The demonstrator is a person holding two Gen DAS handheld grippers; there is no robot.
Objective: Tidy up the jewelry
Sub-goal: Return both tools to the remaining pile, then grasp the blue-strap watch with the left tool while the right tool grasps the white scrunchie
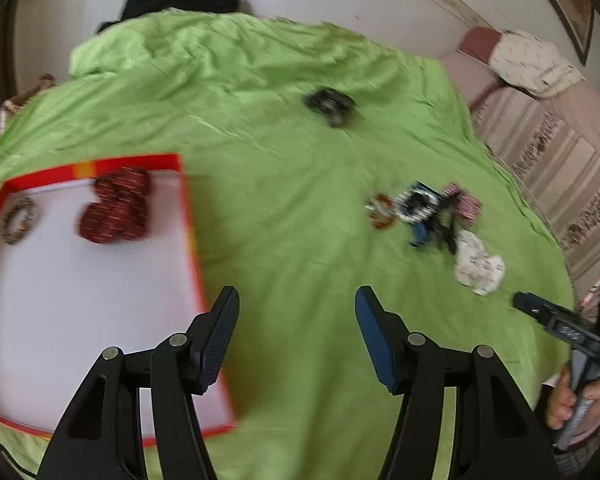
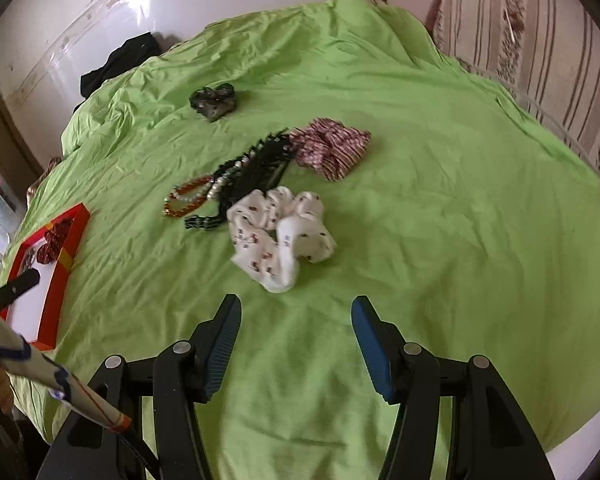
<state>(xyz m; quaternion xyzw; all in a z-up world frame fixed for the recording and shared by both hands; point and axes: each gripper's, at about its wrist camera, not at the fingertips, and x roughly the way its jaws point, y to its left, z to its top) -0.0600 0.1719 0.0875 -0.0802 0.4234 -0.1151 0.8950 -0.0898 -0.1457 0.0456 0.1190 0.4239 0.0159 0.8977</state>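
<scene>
the white scrunchie (image 2: 283, 236) lay just ahead of the right gripper (image 2: 296, 344), its empty jaws spread; the left gripper (image 1: 298, 340), also spread and empty, was farther off.

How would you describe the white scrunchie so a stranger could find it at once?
Start at the green sheet, then find the cluster of accessories near its middle. The white scrunchie lies at the cluster's near edge, the only pale, puffy fabric ring, speckled with tiny dark prints.

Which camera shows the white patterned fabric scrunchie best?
The right wrist view: the white patterned fabric scrunchie lies sharp and close ahead on the green sheet. The left wrist view shows it small, blurred, far to the right.
</scene>
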